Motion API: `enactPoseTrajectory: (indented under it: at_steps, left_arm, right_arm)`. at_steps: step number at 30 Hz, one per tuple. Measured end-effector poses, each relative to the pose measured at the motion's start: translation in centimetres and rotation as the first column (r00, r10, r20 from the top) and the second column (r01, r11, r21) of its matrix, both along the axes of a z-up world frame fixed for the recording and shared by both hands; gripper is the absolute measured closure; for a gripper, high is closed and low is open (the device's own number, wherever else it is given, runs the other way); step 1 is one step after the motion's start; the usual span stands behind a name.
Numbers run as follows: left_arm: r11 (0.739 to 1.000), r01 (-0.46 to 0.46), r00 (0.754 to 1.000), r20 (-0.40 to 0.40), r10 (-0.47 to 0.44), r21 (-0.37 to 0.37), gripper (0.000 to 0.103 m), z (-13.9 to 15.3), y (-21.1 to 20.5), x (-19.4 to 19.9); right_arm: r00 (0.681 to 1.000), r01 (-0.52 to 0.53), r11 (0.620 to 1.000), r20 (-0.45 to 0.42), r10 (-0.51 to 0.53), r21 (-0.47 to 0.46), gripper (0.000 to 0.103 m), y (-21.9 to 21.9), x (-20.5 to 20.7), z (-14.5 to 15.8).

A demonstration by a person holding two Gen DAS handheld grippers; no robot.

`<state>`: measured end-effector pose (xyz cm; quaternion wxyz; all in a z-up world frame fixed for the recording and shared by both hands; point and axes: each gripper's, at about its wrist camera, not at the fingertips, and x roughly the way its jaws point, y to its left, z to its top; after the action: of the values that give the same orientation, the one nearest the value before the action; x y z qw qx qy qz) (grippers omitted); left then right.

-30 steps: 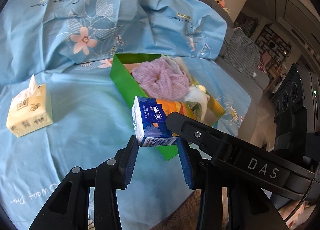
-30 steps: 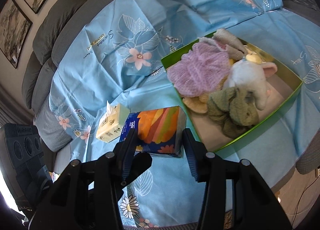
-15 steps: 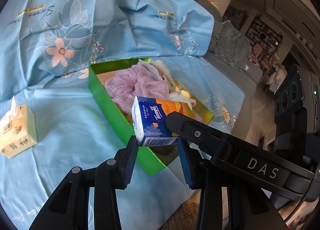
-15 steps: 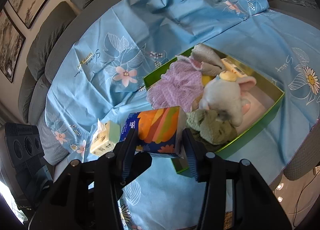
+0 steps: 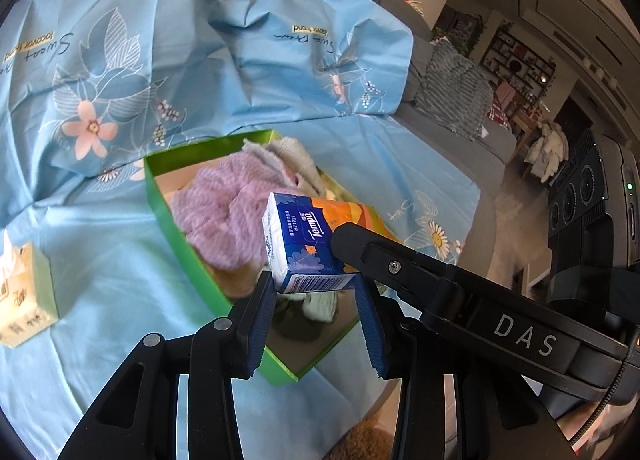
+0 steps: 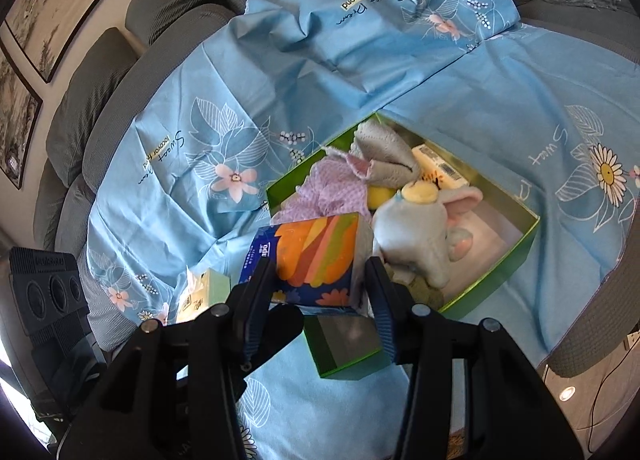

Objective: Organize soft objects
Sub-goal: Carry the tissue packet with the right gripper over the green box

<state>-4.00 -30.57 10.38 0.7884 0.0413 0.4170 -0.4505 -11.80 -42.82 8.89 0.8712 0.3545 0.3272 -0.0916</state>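
Note:
A blue and orange Tempo tissue pack is held between both grippers above the green box. My left gripper is shut on its near end, and my right gripper is shut on the same pack from the other side. The pack hovers over the box's near corner. Inside the box lie a purple cloth, a grey cloth, a plush elephant and a green cloth partly hidden under the pack.
A yellow tissue pack lies on the blue floral sheet left of the box; it also shows in the right wrist view. The sheet covers a grey sofa. The sofa's front edge is just below the box.
Both grippers have carried the Tempo pack from beside the box's left wall to above the box's near corner. The yellow pack has slid left in view.

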Motion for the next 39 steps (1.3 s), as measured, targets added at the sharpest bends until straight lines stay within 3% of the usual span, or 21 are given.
enactPoseTrajectory:
  at_steps: [31,39]
  left_arm:
    - [0.999,-0.047,0.998,-0.050,0.047,-0.003,0.062,-0.3,-2.4,6.7]
    - [0.998,-0.060,0.993,-0.104,0.060,0.004,0.062,-1.4,-3.3,9.0]
  right_arm:
    - [0.997,-0.062,0.998,-0.049,0.062,-0.003,0.056,-3.5,7.3,-0.3]
    - [0.993,-0.076,0.997,-0.091,0.075,-0.007,0.056,-4.2,9.5,-0.9]
